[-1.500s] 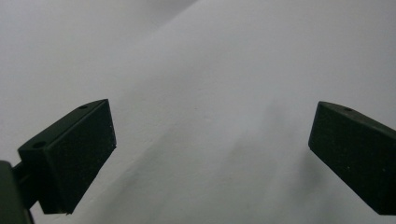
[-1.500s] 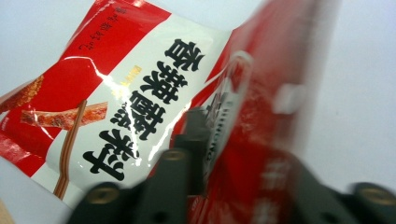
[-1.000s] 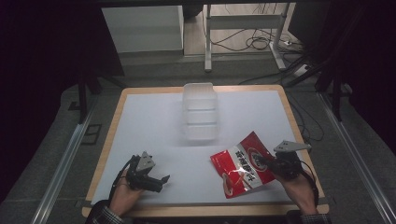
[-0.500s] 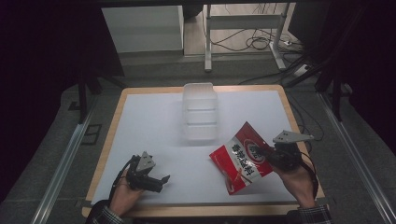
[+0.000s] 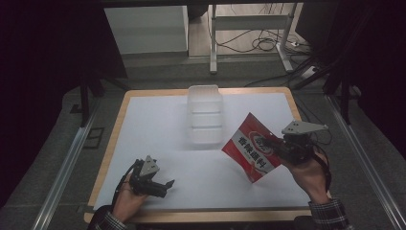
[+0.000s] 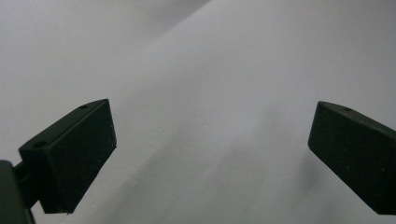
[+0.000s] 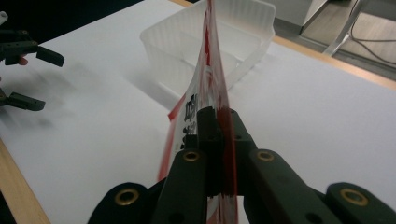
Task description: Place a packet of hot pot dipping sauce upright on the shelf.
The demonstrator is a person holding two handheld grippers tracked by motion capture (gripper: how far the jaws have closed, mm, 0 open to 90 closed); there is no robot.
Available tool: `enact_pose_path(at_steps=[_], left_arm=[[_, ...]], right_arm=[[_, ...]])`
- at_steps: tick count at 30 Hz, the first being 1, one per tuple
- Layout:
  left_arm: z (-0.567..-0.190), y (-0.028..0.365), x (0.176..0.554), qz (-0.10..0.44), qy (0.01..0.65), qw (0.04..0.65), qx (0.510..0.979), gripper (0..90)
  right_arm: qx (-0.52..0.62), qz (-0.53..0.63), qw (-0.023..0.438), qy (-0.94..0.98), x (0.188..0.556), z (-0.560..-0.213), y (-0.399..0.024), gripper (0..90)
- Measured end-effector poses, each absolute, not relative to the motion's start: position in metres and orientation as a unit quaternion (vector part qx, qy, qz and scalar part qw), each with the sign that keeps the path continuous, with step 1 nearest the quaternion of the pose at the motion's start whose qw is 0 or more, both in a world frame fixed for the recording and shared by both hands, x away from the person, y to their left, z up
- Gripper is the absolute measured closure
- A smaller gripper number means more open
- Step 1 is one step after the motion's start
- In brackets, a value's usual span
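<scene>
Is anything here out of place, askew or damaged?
Nothing stands out. The right gripper pinches the red snack packet by one edge, tilted above the table; the clear plastic container sits upright and empty.

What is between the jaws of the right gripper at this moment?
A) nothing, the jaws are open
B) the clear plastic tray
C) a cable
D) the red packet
D: the right gripper has its jaws shut on an edge of the red packet, which hangs above the table.
</scene>
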State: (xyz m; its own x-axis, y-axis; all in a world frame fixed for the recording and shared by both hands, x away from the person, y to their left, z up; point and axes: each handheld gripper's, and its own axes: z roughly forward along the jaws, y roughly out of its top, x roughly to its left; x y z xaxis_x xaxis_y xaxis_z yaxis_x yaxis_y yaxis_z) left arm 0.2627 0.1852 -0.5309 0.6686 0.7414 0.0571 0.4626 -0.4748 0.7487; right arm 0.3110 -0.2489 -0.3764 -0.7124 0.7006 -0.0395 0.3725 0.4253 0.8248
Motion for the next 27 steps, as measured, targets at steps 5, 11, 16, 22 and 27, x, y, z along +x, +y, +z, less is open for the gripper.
enact_pose_path(at_steps=[5, 11, 16, 22, 27], left_arm=[[-0.53, 0.185, 0.262, 0.19, 0.361, 0.37, 0.835, 1.0], [-0.529, 0.185, 0.262, 0.189, 0.362, 0.369, 0.835, 1.4], [-0.528, 0.185, 0.262, 0.187, 0.363, 0.371, 0.834, 1.5], [-0.528, 0.185, 0.262, 0.187, 0.365, 0.374, 0.832, 1.6], [-0.528, 0.185, 0.262, 0.186, 0.365, 0.374, 0.832, 1.6]], right_arm=[[0.323, 0.408, 0.225, 0.823, 0.315, -0.364, -0.248, 87.6], [0.336, 0.406, 0.234, 0.817, 0.327, -0.355, -0.258, 87.6], [0.338, 0.412, 0.225, 0.816, 0.335, -0.351, -0.261, 87.6], [0.331, 0.409, 0.228, 0.819, 0.342, -0.344, -0.255, 87.6], [0.325, 0.407, 0.226, 0.823, 0.354, -0.338, -0.25, 87.6]])
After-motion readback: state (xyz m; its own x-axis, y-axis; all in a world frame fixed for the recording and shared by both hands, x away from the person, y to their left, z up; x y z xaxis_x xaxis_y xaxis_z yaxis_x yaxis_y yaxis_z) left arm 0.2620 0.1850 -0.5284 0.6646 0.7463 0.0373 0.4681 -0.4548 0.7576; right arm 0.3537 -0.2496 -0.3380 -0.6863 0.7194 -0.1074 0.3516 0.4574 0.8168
